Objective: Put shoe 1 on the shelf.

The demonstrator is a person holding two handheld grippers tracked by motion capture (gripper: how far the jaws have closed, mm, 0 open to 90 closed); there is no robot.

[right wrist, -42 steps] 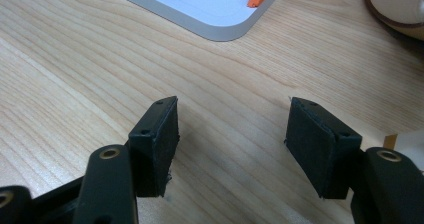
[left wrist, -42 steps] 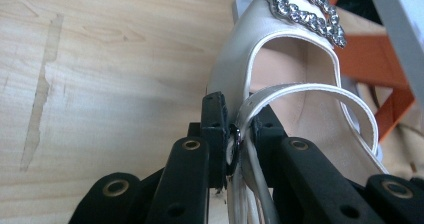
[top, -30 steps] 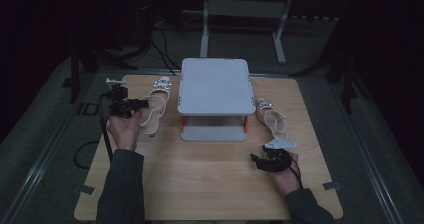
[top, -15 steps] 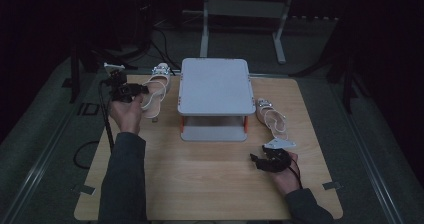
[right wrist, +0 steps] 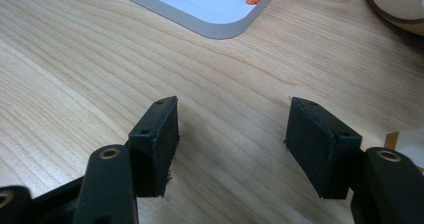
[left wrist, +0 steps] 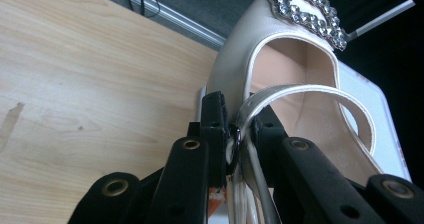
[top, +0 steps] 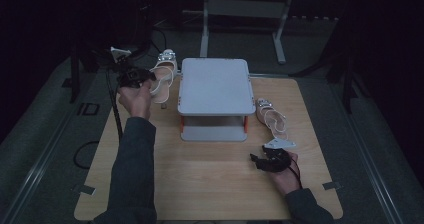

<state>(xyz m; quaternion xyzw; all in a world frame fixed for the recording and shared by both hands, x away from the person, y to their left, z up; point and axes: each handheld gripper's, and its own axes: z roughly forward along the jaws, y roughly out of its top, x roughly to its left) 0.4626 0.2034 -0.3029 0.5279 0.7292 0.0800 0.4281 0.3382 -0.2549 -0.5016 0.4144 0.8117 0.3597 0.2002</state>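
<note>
Cream strappy sandal with a rhinestone buckle [left wrist: 300, 79] hangs by its strap in the left gripper's [left wrist: 239, 134] closed jaws, beside the grey two-tier rack [top: 215, 84]; carrying underway, placement probably next. Right gripper [right wrist: 230, 134] rests open.

High view overhead, gripper views close, sharing table [top: 210, 169]

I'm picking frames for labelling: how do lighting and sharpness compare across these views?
High view: dim, surroundings nearly black, shoe soft. Left gripper view: bright, strap and buckle crisp in the shut left claw. Right gripper view: evenly lit table, sharp grain, open right claw slightly soft.
</note>
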